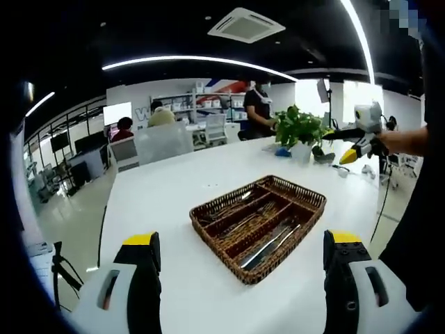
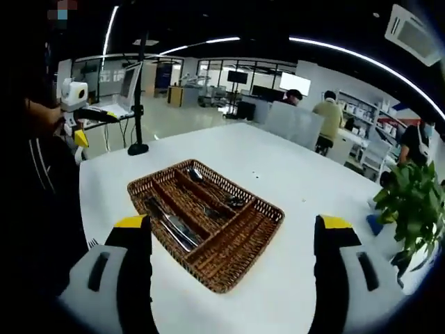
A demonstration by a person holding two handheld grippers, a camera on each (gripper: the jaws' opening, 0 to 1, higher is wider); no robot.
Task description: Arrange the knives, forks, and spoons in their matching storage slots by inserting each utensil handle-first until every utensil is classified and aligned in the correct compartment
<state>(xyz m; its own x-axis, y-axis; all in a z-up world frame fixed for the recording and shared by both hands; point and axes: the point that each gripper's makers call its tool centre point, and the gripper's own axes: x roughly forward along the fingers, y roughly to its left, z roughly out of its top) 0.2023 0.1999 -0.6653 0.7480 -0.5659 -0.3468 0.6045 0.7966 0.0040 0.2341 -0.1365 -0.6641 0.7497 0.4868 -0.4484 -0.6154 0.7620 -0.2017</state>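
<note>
I work in an open-plan office. Ceiling strip lights point(image 1: 201, 61) and a cassette air-conditioning vent point(image 1: 245, 26) overhead; monitors point(image 2: 290, 82) and shelving point(image 1: 182, 106) line the far walls. People point(image 2: 331, 111) sit at desks behind the large white table point(image 1: 167, 188), which carries a potted plant point(image 1: 299, 129).

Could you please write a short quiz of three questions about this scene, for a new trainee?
1. True or false: the wicker tray rests on the white table.
2. Multiple choice: how do the jaws of the left gripper stand? A) wide apart with nothing between them B) closed on a fork C) closed on the tray rim
3. Fill in: in the right gripper view, the green ____ stands on the table, apart from the tray.

Key:
1. True.
2. A. The right gripper is the same.
3. Plant. The utensils lie inside the tray's compartments.
</note>
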